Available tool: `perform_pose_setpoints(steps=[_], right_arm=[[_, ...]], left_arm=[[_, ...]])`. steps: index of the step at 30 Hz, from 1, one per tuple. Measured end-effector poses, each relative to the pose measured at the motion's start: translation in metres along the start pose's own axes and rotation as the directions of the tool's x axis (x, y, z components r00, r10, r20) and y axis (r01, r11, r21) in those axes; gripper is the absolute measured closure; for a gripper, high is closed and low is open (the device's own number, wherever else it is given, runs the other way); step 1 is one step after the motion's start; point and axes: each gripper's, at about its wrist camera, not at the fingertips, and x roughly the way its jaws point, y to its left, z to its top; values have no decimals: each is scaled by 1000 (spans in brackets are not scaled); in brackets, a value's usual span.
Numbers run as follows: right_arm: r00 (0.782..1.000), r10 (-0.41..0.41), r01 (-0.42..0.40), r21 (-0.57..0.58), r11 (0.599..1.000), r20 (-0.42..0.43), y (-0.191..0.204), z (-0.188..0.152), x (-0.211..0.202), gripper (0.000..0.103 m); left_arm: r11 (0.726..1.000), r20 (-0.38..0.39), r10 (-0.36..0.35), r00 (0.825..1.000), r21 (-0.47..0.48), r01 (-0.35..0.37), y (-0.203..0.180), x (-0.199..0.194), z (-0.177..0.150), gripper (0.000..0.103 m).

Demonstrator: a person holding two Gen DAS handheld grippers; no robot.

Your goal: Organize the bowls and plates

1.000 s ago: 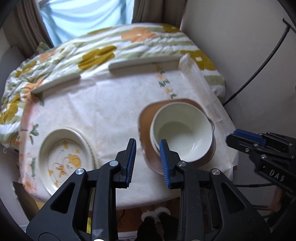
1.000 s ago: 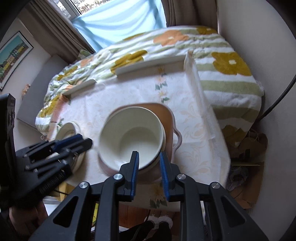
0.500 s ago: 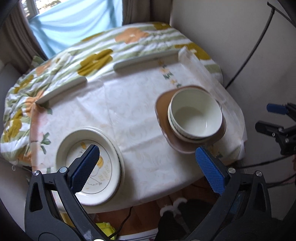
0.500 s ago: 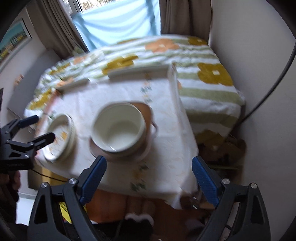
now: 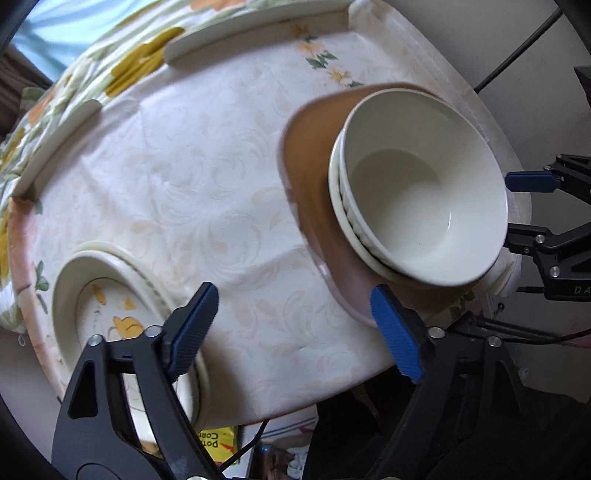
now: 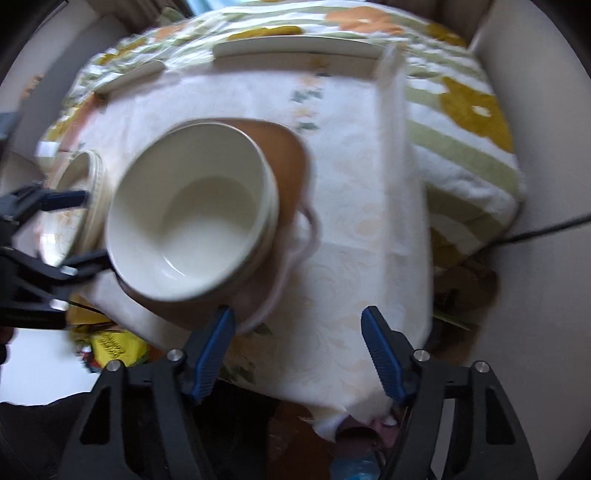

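Note:
A stack of cream bowls (image 5: 424,192) sits on a brown plate (image 5: 310,177) near the table's front right. It also shows in the right wrist view (image 6: 192,214) on the brown plate (image 6: 284,151). Stacked cream plates with a yellow bird print (image 5: 107,306) lie at the front left, also in the right wrist view (image 6: 74,206). My left gripper (image 5: 295,328) is open and empty over the table's front edge, between the plates and bowls. My right gripper (image 6: 299,347) is open and empty at the front edge, just right of the bowls.
The round table (image 5: 184,166) carries a white patterned cloth. A flowered blanket (image 6: 461,103) lies behind and to the right. Two pale flat strips (image 5: 251,33) lie at the cloth's far edge. A black cable (image 5: 517,48) runs along the wall. A yellow packet (image 5: 218,443) lies below.
Both grippers went from nearly shut to wide open, and both have moved in closer and lower to the table's front edge. The dishes have not moved.

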Motion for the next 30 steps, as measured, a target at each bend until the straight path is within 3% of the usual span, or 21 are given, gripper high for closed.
perform_pose_setpoints(steps=[6,8,10,17,24,30], right_arm=[[995,42,-51,-95,994,-89,12,15,26,68],[994,55,-64,-106,992,-90,14,16,34,71],[994,76,-84,-104,991,-78,14,15,39,77],[993,117,-115,-99,989,19,12,4,42,82],[988,145,-138,-121,983,50,6,4,43,82],[988,116,-97,-179,979,98,12,-3,38,82]], left_arm=[[998,-53,-66,996,4,67,-10,28,9,57],[997,-50,-82,995,1,82,-14,35,11,69],[996,-29,-87,996,9,88,-19,37,10,74],[993,38,-113,993,24,112,-26,40,5,80],[998,41,-40,998,47,38,-45,45,13,81],[997,99,1,995,82,-9,-59,42,9,81]])
